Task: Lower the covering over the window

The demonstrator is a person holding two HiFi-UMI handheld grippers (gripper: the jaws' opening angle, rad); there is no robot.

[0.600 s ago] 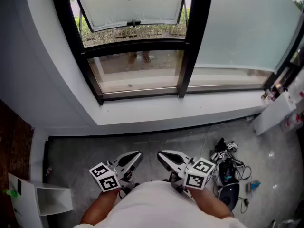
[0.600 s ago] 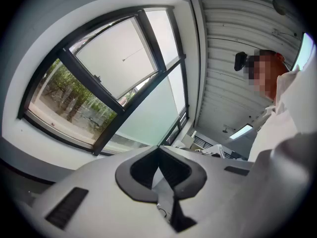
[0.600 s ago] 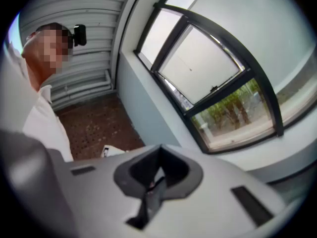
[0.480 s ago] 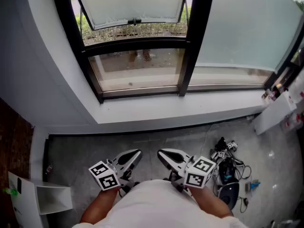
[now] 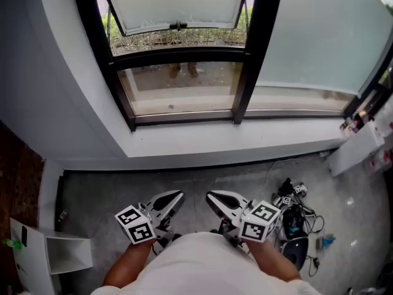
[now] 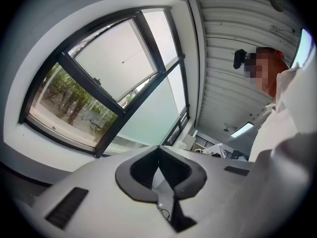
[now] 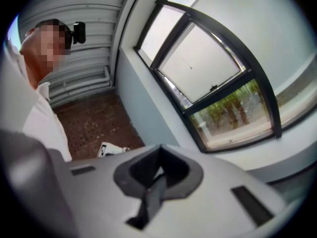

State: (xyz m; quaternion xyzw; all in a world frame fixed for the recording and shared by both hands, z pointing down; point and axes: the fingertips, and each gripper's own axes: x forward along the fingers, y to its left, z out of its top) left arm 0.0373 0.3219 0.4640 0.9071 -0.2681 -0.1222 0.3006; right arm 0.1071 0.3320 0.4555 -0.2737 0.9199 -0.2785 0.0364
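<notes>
the covering hangs in the top part of the window, with its bottom bar high above the sill. the left claw and the right claw are both fully closed on nothing, low near the person's body and well apart from the covering. i think a closed claw can only push the thin bar, so the bar may slip. a pull from one side may bring the covering down crooked.

Bare floor ahead up to sill; open reach above it to blind. Cable clutter crowds right; white box blocks left corner.
</notes>
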